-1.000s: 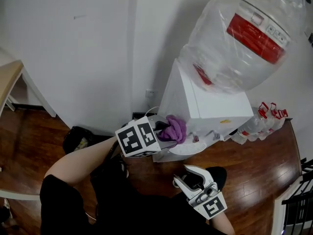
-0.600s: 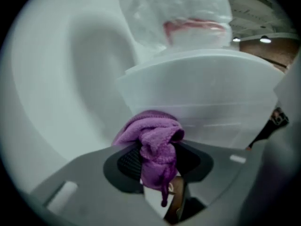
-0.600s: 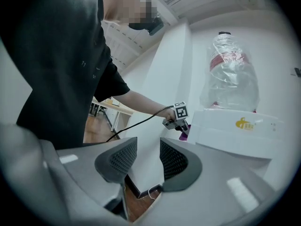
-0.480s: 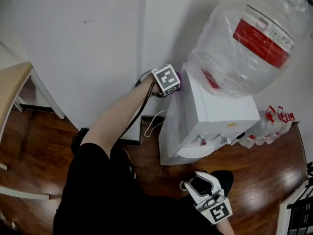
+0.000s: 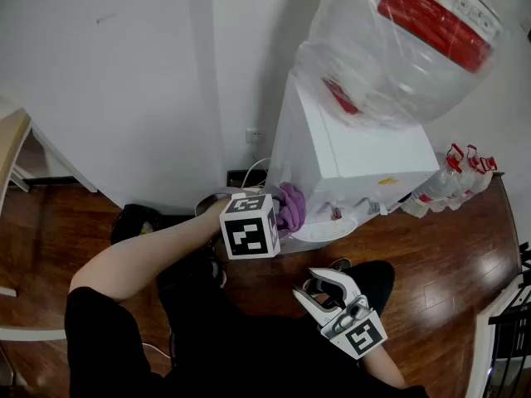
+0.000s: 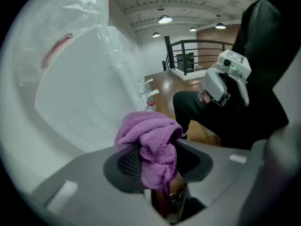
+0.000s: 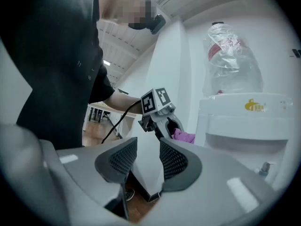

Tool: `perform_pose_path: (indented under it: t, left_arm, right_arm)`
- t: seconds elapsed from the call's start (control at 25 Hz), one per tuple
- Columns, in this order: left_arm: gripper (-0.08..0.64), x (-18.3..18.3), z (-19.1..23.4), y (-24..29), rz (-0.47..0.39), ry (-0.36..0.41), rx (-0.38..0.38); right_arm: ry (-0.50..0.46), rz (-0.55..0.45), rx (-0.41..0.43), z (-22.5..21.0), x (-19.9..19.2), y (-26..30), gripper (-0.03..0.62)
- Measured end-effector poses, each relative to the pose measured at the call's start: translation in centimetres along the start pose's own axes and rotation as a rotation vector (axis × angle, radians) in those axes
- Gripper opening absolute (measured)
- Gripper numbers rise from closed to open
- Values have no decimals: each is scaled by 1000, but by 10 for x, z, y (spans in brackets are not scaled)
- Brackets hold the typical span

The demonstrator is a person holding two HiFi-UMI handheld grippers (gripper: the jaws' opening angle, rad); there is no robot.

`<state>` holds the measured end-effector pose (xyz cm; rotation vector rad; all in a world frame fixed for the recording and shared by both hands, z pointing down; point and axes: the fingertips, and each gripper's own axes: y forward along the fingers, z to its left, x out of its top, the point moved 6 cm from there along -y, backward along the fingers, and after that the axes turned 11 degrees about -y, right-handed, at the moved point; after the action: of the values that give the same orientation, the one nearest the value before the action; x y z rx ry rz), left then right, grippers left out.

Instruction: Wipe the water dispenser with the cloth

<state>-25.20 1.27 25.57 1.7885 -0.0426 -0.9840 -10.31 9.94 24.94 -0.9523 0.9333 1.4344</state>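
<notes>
The left hand-held gripper (image 5: 280, 215), on a bare outstretched arm (image 5: 141, 259), tilts down, clamping the cloth (image 5: 292, 206). The right hand-held gripper (image 5: 310, 288) is level, jaws parted, empty.

Purple cloth (image 5: 290, 208); white water dispenser (image 5: 357, 160); clear bottle (image 5: 373, 77) with red label (image 5: 431, 25); dark brown plank floor (image 5: 431, 255); white wall (image 5: 124, 98).

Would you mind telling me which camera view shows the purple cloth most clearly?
The left gripper view: the purple cloth fills the centre, bunched and clamped between the jaws. The head view shows only a small tuft beside the water dispenser; the right gripper view shows a tiny distant patch.
</notes>
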Motion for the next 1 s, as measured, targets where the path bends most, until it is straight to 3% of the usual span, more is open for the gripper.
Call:
perform_pose_path:
  t: [0.12, 0.4, 0.52, 0.64, 0.84, 0.92, 1.0]
  left_arm:
    - [190, -3, 36, 12, 34, 4, 64]
    - [190, -11, 218, 35, 173, -48, 370]
    - [190, -27, 245, 47, 202, -103, 392]
    - [190, -33, 201, 56, 160, -80, 283]
    - [192, -29, 47, 37, 77, 26, 22]
    - [192, -27, 4, 32, 63, 41, -39]
    - [192, -25, -13, 35, 55, 44, -58]
  right_arm:
    - [-4, 9, -6, 1, 1, 0, 152]
    - [-25, 74, -58, 5, 1, -15, 152]
    - [-16, 84, -67, 4, 0, -20, 152]
    - [0, 87, -62, 1, -4, -18, 152]
    - [58, 62, -18, 0, -15, -2, 150]
    - [84, 52, -6, 1, -19, 5, 149]
    - [94, 49, -4, 2, -19, 9, 149]
